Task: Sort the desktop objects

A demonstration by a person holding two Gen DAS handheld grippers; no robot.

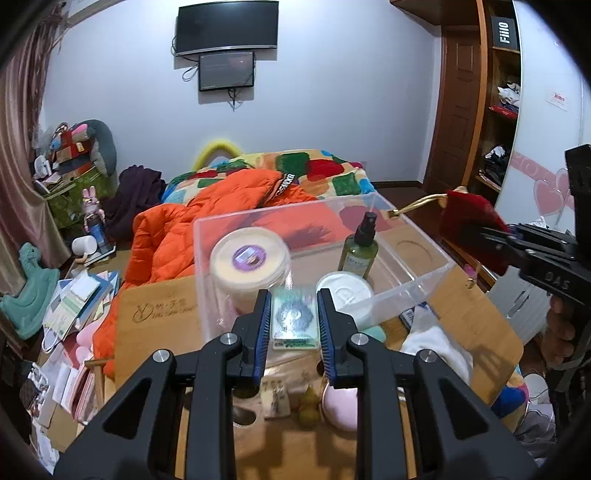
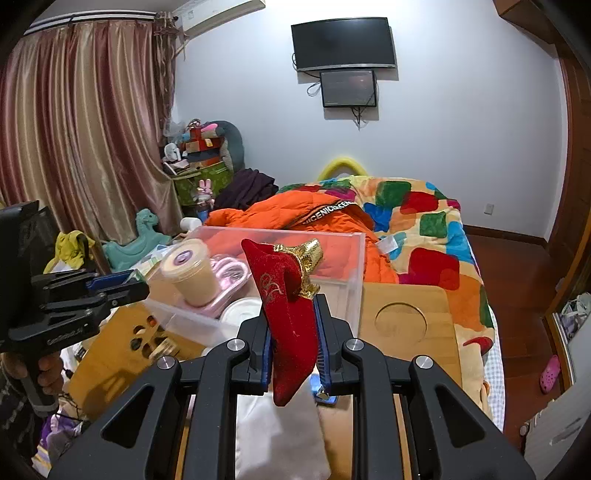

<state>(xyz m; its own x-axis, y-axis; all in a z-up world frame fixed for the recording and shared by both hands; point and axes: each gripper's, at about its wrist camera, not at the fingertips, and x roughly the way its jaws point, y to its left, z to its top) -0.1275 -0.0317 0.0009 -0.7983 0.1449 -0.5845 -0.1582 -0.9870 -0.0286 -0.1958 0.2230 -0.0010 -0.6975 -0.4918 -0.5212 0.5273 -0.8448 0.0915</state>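
While the right gripper clamps the red velvet pouch aloft for dropping into the clear bin, the left gripper hangs part-open, empty, above the tabletop

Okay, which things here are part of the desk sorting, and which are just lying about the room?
Part of the job:
clear plastic bin
red velvet pouch, clamped in the right gripper
green spray bottle
cream tub
patterned card between the left gripper fingers

Lying about:
orange jacket
teal dinosaur
wall monitor

"FiiO" on black box, "NICE" on orange jacket's band
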